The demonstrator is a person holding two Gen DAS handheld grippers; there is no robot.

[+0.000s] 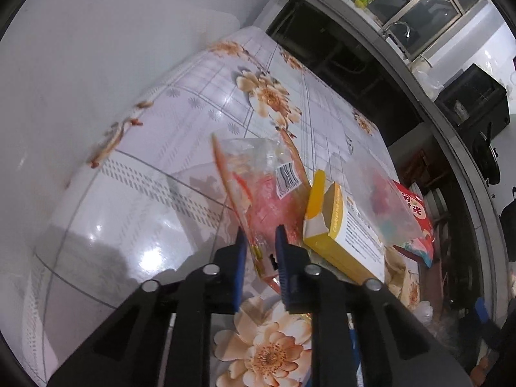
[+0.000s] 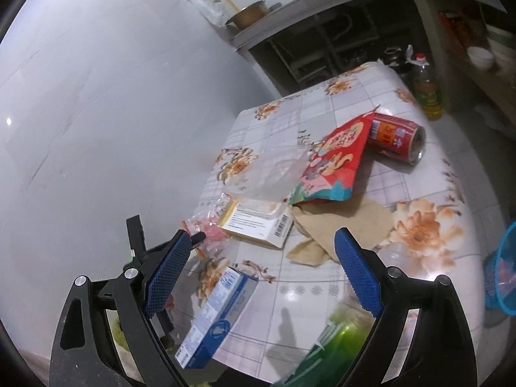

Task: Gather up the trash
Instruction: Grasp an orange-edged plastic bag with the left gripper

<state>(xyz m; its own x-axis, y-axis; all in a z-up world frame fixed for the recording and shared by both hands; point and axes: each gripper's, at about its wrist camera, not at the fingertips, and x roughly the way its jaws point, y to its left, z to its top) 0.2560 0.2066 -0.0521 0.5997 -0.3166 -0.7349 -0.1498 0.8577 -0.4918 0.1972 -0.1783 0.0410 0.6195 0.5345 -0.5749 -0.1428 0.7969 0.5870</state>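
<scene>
Two tools: left tool [image 1: 262,242] nearly closed on a clear plastic wrapper [image 1: 258,174]; right tool [image 2: 262,258] wide open and empty above the surface [image 2: 322,290]

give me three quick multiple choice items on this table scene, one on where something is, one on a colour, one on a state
1. Where does the red can lie on the table?
A. beside the red snack bag
B. inside the yellow box
C. under the blue box

2. What colour is the basket standing off the table's edge?
A. black
B. blue
C. orange

3. What state is the left tool in?
A. wide open over bare table
B. closed on the clear plastic wrapper
C. closed on the can

Answers:
1. A, the can lies on its side right next to the red bag at the far end.
2. B, its mesh wall shows bright blue in the right wrist view.
3. B, the wrapper's lower edge sits pinched between the blue pads.
</scene>
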